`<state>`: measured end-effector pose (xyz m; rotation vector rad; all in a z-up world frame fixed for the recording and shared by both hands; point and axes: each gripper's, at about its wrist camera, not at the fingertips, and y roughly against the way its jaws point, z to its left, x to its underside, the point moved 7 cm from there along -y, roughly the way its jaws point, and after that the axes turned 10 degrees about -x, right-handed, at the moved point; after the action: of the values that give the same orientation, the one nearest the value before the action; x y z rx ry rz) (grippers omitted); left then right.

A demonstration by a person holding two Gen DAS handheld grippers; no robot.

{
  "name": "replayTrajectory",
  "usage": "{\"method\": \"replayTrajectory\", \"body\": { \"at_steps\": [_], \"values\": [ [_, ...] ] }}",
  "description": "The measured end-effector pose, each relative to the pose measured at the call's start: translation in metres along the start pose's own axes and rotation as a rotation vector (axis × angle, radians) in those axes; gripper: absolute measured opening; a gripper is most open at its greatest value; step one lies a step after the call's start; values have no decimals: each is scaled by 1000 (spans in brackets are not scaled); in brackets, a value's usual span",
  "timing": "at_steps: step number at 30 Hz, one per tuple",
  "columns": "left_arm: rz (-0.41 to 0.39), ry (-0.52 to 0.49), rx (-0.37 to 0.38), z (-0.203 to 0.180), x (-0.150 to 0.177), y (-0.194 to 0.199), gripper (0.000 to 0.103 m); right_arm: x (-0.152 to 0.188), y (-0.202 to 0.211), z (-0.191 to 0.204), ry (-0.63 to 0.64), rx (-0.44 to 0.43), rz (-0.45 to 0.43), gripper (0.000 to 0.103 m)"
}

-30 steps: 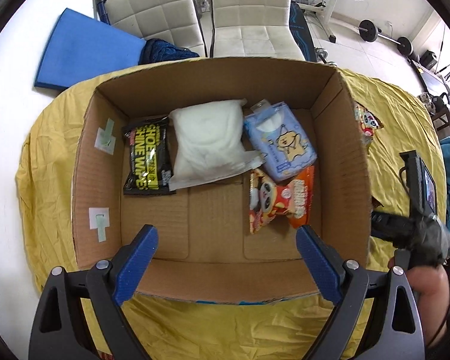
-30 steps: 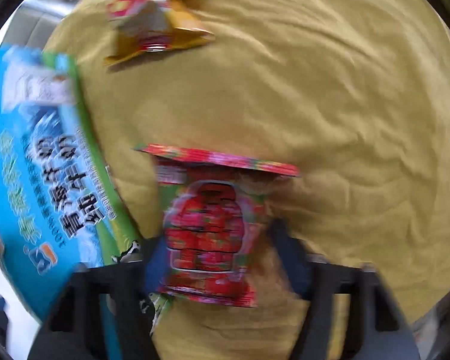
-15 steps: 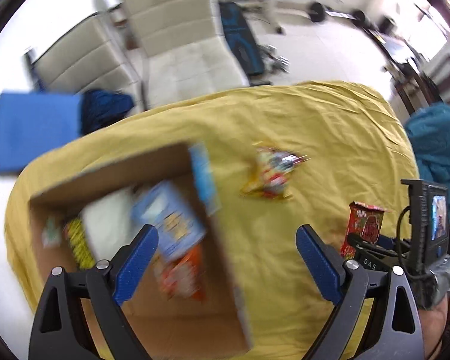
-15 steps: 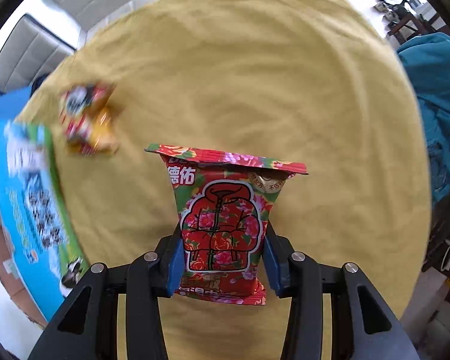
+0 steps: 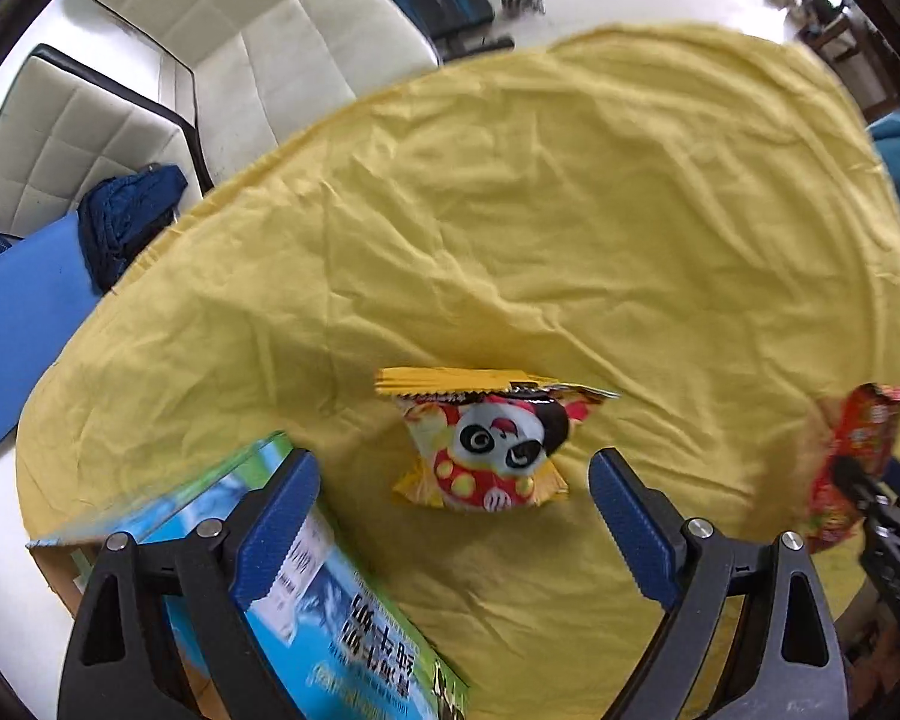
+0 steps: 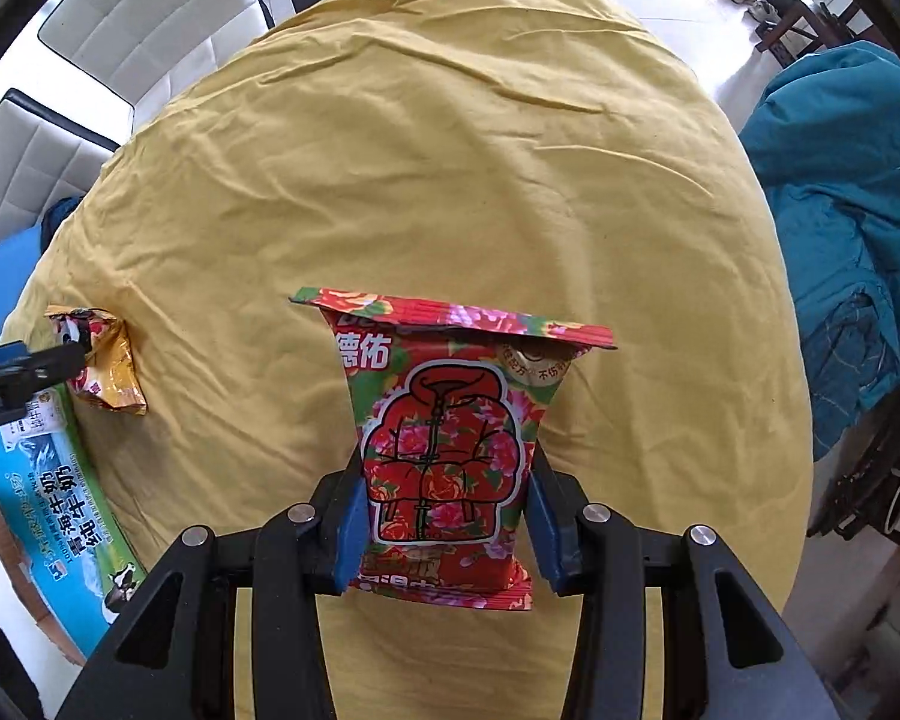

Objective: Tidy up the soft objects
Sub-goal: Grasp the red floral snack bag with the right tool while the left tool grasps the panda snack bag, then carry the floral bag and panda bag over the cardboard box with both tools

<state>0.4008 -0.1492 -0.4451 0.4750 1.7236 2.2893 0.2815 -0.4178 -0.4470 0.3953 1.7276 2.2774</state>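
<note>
My right gripper point(image 6: 447, 516) is shut on a red floral snack packet point(image 6: 450, 432) and holds it upright above the yellow cloth; the packet also shows at the right edge of the left wrist view point(image 5: 852, 468). My left gripper point(image 5: 453, 516) is open and empty, its blue fingers on either side of a yellow panda snack packet point(image 5: 486, 444) that lies on the cloth just ahead of the tips. The same panda packet shows at the left of the right wrist view point(image 6: 105, 366). The cardboard box with a blue printed side point(image 5: 330, 618) sits at lower left.
The round table under the yellow cloth point(image 5: 570, 210) has white chairs point(image 5: 258, 48) behind it, with a blue mat point(image 5: 18, 324) and dark blue cloth point(image 5: 126, 222) to the left. A teal cloth point(image 6: 852, 228) hangs to the right of the table.
My left gripper has swung right from over the open box to the panda packet on the cloth. My right gripper has lifted the red packet off the cloth and holds it steady.
</note>
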Motion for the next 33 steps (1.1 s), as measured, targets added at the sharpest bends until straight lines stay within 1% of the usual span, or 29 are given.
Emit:
{"method": "replayTrajectory", "body": {
  "at_steps": [2, 3, 5, 6, 8, 9, 11, 13, 16, 19, 24, 30, 32, 33],
  "values": [
    [36, -11, -10, -5, -1, -15, 92, -2, -4, -2, 5, -2, 6, 47],
    [49, -13, -7, -8, -1, -21, 92, 4, -16, 13, 6, -2, 8, 47],
    [67, -14, -5, -11, -3, -31, 90, 8, -19, 12, 9, -2, 15, 47],
    [78, -12, 0, -13, -3, -36, 80, 7, -20, 12, 9, -4, 17, 47],
    [80, 1, 12, -16, -6, -43, 48, 6, -24, 9, 5, -10, 23, 47],
    [78, 7, 21, -17, -7, -45, 44, 5, -27, 5, 3, -14, 25, 47],
    [88, 16, 32, -18, -5, -49, 42, 8, -27, 6, 6, -12, 28, 47],
    [79, 20, 41, -22, -4, -51, 40, 11, -28, 5, 7, -10, 29, 47],
    [41, 37, 39, -25, -3, -47, 40, 10, -34, 4, 2, -11, 34, 47],
    [41, 53, 67, -30, -1, -47, 43, 9, -46, 2, -9, -4, 50, 47],
    [33, 58, 52, -36, -1, -56, 43, 8, -58, -4, -46, -11, 62, 47],
    [15, 73, 56, -43, 0, -60, 41, 11, -61, -1, -21, 17, 49, 47],
    [0, 72, 46, -34, 1, -56, 37, 13, -59, 3, -12, 19, 41, 46],
    [-10, 70, 40, -34, 3, -53, 36, 15, -57, 4, -10, 17, 38, 46]
  ]
}}
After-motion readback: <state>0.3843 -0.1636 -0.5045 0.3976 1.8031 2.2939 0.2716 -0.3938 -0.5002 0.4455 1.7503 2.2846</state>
